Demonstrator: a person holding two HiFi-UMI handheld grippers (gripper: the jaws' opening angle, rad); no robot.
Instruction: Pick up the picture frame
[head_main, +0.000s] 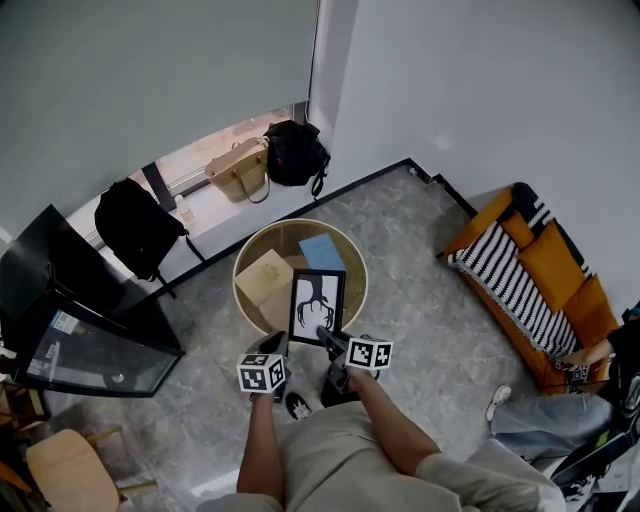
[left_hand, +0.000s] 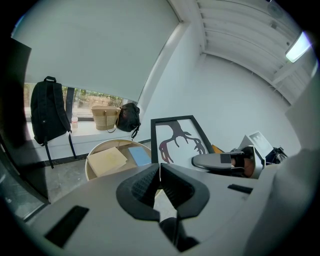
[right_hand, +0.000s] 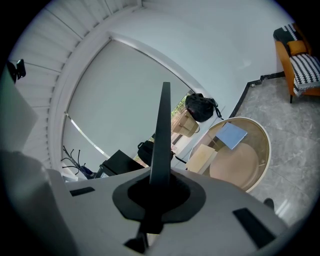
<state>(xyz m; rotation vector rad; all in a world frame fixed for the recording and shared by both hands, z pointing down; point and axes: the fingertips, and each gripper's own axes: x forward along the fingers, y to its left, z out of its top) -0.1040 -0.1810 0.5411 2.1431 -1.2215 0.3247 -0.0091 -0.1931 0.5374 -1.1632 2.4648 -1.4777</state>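
The picture frame (head_main: 317, 303), black-edged with a dark antler print on white, is held upright above the round table's near rim (head_main: 356, 300). My right gripper (head_main: 329, 338) is shut on its lower right corner. In the right gripper view the frame (right_hand: 162, 131) shows edge-on, rising straight out of the right gripper (right_hand: 160, 177). From the left gripper view the frame (left_hand: 176, 138) faces me, with the right gripper (left_hand: 223, 161) clamped at its lower corner. My left gripper (head_main: 281, 344) hangs just left of the frame, apart from it. The left gripper (left_hand: 160, 167) is shut with nothing in it.
A tan box (head_main: 264, 276) and a blue book (head_main: 322, 251) lie on the table. A black backpack (head_main: 135, 228), a tote bag (head_main: 238, 170) and a black bag (head_main: 296, 152) sit by the window. An orange sofa (head_main: 530, 270) and a seated person (head_main: 545, 410) are right; a black cabinet (head_main: 70, 320) left.
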